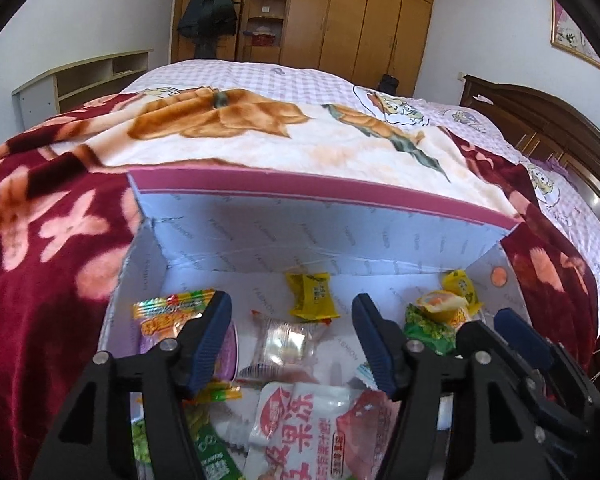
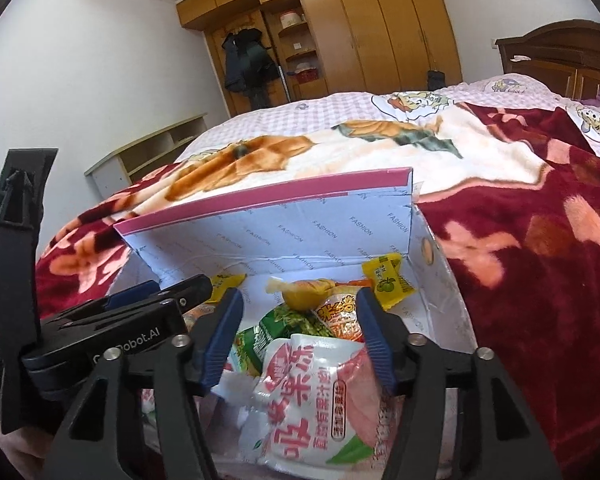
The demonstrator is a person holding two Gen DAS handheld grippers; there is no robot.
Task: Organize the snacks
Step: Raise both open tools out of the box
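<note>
A white box with a pink rim (image 1: 320, 188) (image 2: 260, 204) stands open on the bed and holds several snacks. A pink and white jelly pouch (image 1: 312, 428) (image 2: 312, 392) lies on top at the near end. Further back are yellow packets (image 1: 312, 294) (image 2: 388, 280), a clear-wrapped sweet (image 1: 286, 340), a green packet (image 1: 428, 328) (image 2: 284, 328) and an orange-red packet (image 1: 168, 312). My left gripper (image 1: 291, 300) hangs open over the box, above the pouch. My right gripper (image 2: 299, 296) is open too, its fingers either side of the pouch's top, pads not pressing it.
The box rests on a dark red flowered blanket (image 1: 40, 240) (image 2: 540, 240) over a checked bedsheet (image 1: 260, 76). A wooden wardrobe (image 1: 360, 12) fills the far wall, a dark headboard (image 1: 540, 120) is at right, and a low shelf unit (image 1: 84, 76) at left.
</note>
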